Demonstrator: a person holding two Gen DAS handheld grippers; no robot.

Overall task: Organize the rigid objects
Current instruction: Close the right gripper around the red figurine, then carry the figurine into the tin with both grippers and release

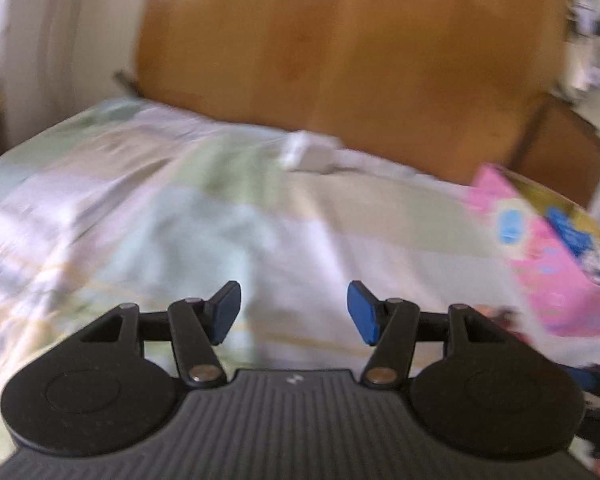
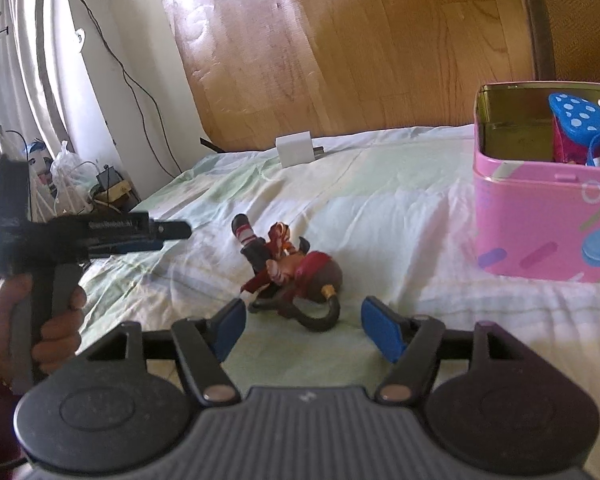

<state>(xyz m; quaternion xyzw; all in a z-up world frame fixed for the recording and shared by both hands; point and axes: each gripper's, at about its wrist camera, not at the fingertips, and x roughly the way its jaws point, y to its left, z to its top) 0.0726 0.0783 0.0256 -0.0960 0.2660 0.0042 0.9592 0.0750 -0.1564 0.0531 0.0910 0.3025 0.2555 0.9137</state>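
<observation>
While spread wide and empty over the pastel bedsheet [image 1: 180,208], left gripper [image 1: 294,312] poses no hazard; right gripper [image 2: 303,330], likewise splayed just short of the toppled red-and-brown plastic figurine [image 2: 290,270], risks pinching its thin curved hook, twisting it loose before the pink tin box [image 2: 540,216].

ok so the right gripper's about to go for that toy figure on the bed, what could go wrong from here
The toy figure lies on its side with thin limbs and a curved hook sticking out, so the open right gripper may pinch only a limb and let it twist or slip.

The bedsheet is soft and wrinkled; closing low could catch fabric too.

The pink tin already holds items, so the figure may jam or tip out.
</observation>
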